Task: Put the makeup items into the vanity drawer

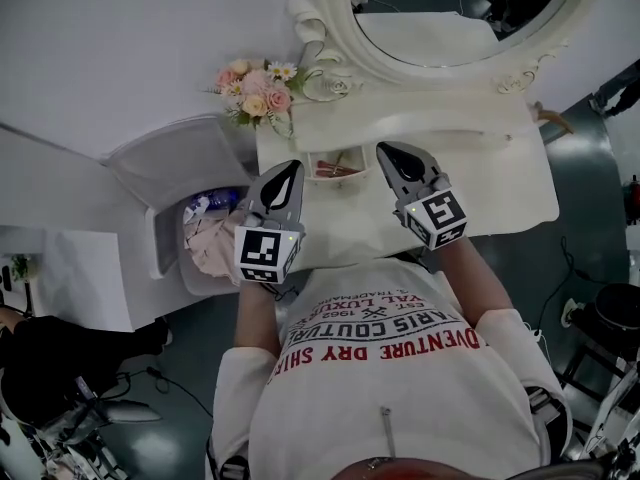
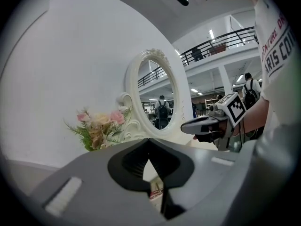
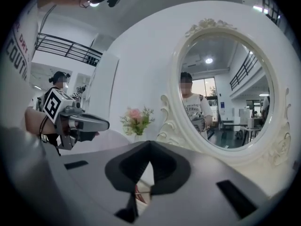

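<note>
Over tabletop (image 1: 485,183), hovering with left tool (image 1: 291,171) and right tool (image 1: 386,154) clenched empty, flanking probable makeup tray (image 1: 337,167), equally near.

Your left gripper (image 1: 291,166) and right gripper (image 1: 386,149) are grey, their cubes (image 1: 268,253) patterned in black-and-white squares. Your shirt (image 1: 400,398) is white with red and black lettering. The vanity (image 1: 500,183) and mirror frame (image 1: 328,28) are white. The flowers (image 1: 255,93) are pink, peach and cream with green leaves.

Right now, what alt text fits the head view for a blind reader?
Seen from above, a person in a white printed shirt holds the left gripper and right gripper, both shut and empty, at a white vanity with an oval mirror, flowers and a small open compartment.
</note>
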`<act>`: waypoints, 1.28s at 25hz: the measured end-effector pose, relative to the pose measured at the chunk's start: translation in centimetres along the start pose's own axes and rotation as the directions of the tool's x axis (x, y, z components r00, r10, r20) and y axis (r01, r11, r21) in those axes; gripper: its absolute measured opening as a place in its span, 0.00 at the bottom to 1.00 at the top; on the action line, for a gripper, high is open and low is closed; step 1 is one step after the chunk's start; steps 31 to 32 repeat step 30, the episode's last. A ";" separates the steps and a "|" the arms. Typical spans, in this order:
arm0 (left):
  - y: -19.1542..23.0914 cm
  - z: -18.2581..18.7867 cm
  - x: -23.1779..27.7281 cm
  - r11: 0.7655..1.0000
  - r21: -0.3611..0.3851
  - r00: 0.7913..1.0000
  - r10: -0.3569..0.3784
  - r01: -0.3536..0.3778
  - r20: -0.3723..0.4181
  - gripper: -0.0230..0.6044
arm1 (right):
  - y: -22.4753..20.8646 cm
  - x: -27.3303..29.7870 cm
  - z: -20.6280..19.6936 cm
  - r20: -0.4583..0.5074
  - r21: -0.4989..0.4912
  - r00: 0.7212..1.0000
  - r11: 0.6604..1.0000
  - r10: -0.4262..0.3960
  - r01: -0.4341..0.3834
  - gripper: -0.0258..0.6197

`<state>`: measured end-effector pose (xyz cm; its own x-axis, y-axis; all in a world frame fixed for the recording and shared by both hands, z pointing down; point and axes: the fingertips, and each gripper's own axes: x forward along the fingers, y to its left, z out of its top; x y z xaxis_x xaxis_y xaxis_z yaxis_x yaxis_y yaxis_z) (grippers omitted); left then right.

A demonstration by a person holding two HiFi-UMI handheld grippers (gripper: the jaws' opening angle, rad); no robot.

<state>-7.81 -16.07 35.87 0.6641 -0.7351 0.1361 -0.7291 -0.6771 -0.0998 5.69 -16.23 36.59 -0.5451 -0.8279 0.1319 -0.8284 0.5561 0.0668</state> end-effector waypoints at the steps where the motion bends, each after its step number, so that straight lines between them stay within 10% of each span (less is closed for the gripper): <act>1: -0.1 0.0 -0.1 1.000 0.000 1.000 -0.001 0.001 0.001 0.05 | 0.0 -0.1 0.0 0.001 -0.004 1.000 1.000 0.001 -0.001 0.05; 32: 0.3 -0.8 -0.8 0.999 -0.019 0.999 0.035 -0.036 -0.030 0.05 | 0.5 0.6 -0.6 -0.024 -0.014 1.000 1.000 0.008 -0.009 0.05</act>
